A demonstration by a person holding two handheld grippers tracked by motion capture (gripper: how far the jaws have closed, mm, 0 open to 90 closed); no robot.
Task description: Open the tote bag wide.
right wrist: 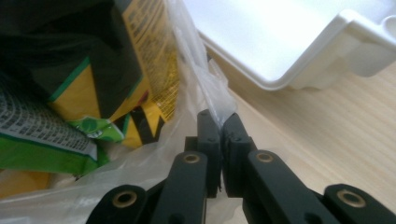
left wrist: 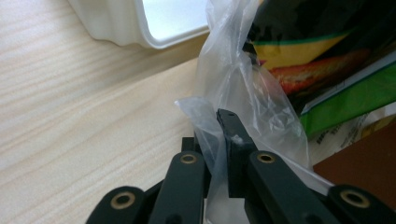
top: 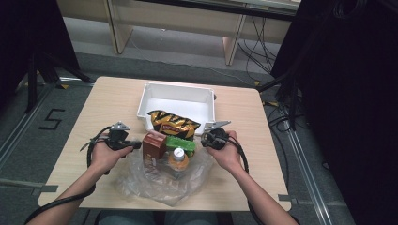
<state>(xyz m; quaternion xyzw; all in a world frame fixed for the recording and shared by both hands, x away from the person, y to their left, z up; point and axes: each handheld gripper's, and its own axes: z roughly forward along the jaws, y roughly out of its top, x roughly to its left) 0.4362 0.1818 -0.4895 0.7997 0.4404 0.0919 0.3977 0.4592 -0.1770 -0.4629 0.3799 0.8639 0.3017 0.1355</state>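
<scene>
A clear plastic bag (top: 155, 183) lies on the wooden table (top: 108, 108) with groceries in it: a black-and-yellow snack bag (top: 172, 123), a brown carton (top: 154, 145), a green packet (top: 180, 143) and an orange bottle with a white cap (top: 179, 157). My left gripper (top: 136, 144) is at the bag's left side, shut on an edge of the plastic bag (left wrist: 233, 84), which is pinched between its jaws (left wrist: 217, 126). My right gripper (top: 202, 140) is at the bag's right side, also shut (right wrist: 218, 122) on a fold of the plastic bag (right wrist: 196, 79).
A white plastic bin (top: 176, 98) stands just behind the bag, and the top of the snack bag leans over its front rim. The bin's rim (left wrist: 154, 39) and the same rim (right wrist: 299, 74) lie close ahead of both grippers. The table's front edge is near the person.
</scene>
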